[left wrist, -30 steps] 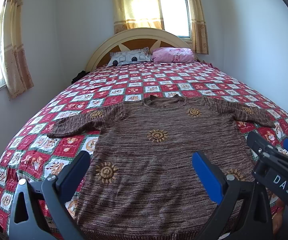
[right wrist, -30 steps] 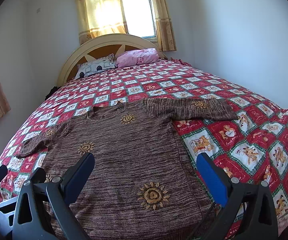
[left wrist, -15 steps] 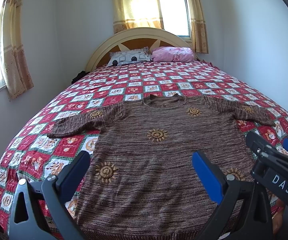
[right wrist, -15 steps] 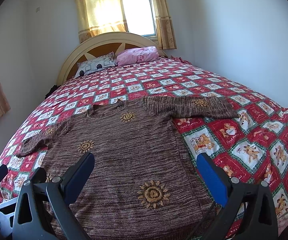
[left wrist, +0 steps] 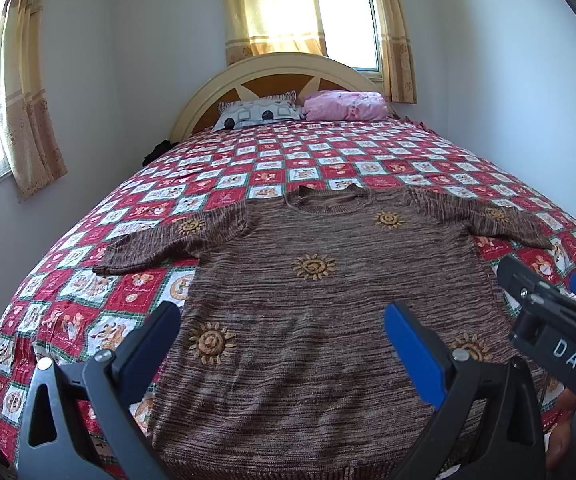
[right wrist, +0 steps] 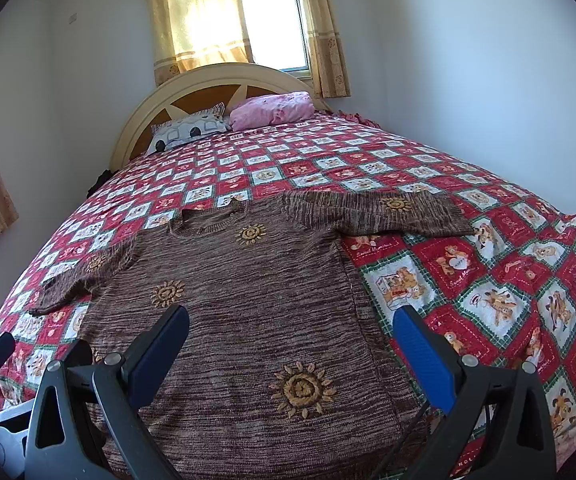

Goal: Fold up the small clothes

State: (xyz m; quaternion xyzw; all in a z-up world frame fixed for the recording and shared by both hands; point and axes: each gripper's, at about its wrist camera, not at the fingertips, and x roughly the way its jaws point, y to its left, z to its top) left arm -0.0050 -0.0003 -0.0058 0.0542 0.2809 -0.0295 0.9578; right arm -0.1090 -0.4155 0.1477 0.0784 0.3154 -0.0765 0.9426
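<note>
A brown knitted short-sleeved sweater with yellow sun motifs lies flat on the bed, neck toward the headboard, both sleeves spread out; it also shows in the right wrist view. My left gripper is open and empty, held above the sweater's lower left part near the hem. My right gripper is open and empty above the lower right part, its right finger past the sweater's right edge. The right gripper also shows at the right edge of the left wrist view.
The bed carries a red, white and green patchwork cover. A grey patterned pillow and a pink pillow lie at the rounded headboard. Walls stand close on both sides; curtained windows are behind.
Both grippers have shifted very slightly; the sweater has not moved and both stay open.
</note>
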